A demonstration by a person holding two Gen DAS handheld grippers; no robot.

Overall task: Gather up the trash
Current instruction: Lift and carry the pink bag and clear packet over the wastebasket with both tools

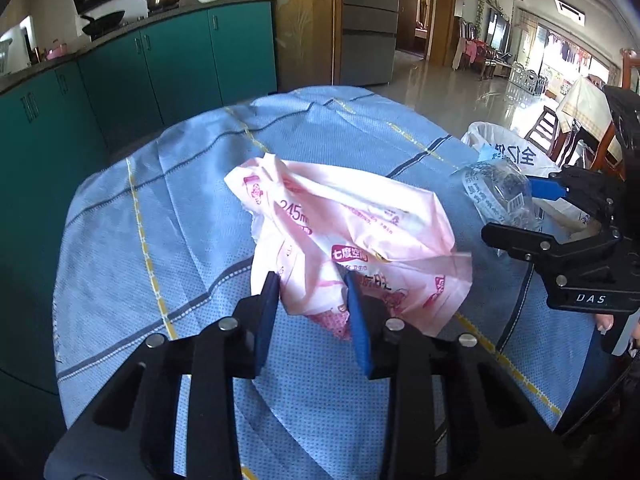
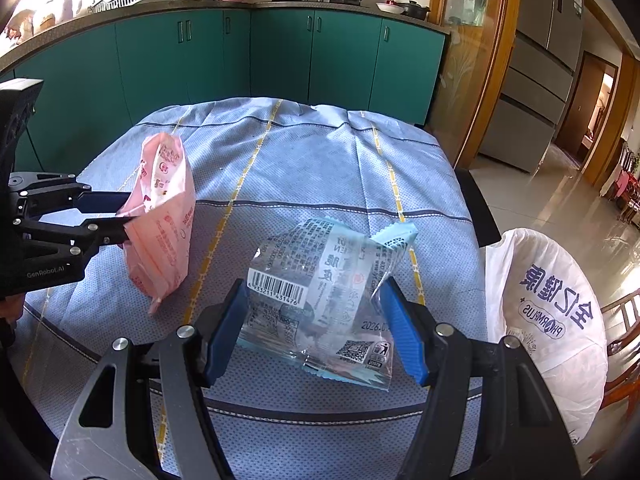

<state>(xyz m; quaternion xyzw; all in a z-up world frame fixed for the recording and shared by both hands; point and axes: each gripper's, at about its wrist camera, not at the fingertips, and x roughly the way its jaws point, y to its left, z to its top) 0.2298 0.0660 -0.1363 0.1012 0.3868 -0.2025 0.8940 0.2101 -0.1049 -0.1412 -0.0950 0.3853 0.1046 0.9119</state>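
Observation:
A crumpled pink plastic package [image 1: 344, 236] sits between the blue pads of my left gripper [image 1: 310, 292], which is shut on its near end and holds it up off the blue tablecloth; it also shows in the right wrist view [image 2: 160, 216]. A clear plastic wrapper with a barcode [image 2: 320, 300] lies between the open jaws of my right gripper [image 2: 314, 312], the pads close to its sides; it also shows in the left wrist view [image 1: 500, 192]. A white trash bag [image 2: 548, 300] stands open at the table's right edge.
The round table is covered by a blue checked cloth [image 2: 312, 152]. Teal kitchen cabinets [image 2: 240, 60] run behind it, with pots on the counter. Wooden chairs [image 1: 560, 128] and a shiny tiled floor lie to the right.

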